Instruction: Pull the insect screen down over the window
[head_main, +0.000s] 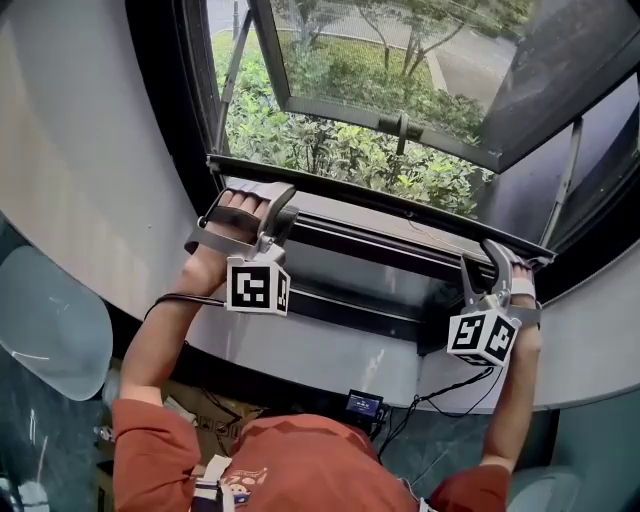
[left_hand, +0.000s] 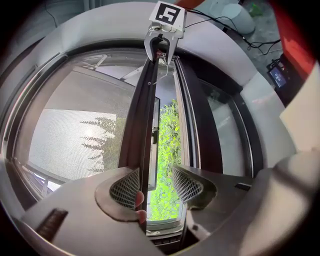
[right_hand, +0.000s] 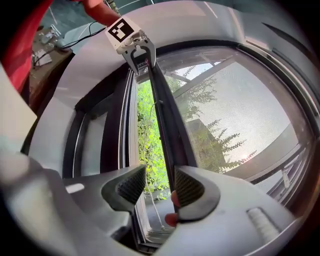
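The insect screen's dark bottom bar (head_main: 385, 207) runs across the window opening, a little above the lower frame (head_main: 350, 290). My left gripper (head_main: 262, 200) hooks over the bar's left end and my right gripper (head_main: 485, 262) over its right end. In the left gripper view the bar (left_hand: 145, 125) lies against the left pad (left_hand: 125, 187) of the left gripper (left_hand: 156, 187), clear of the other pad. In the right gripper view the bar (right_hand: 167, 130) sits beside the right pad (right_hand: 189, 187) of the right gripper (right_hand: 154, 187). Grey mesh (left_hand: 75, 125) (right_hand: 240, 115) hangs from the bar. A fingertip shows by each bar-side pad.
Outside, an outward-opening sash (head_main: 400, 125) is propped over green bushes (head_main: 330, 150). A curved pale wall (head_main: 90, 150) surrounds the window. Below the sill, a small device (head_main: 363, 404) with cables lies near the person's red sleeves. A pale rounded object (head_main: 50, 320) sits at the left.
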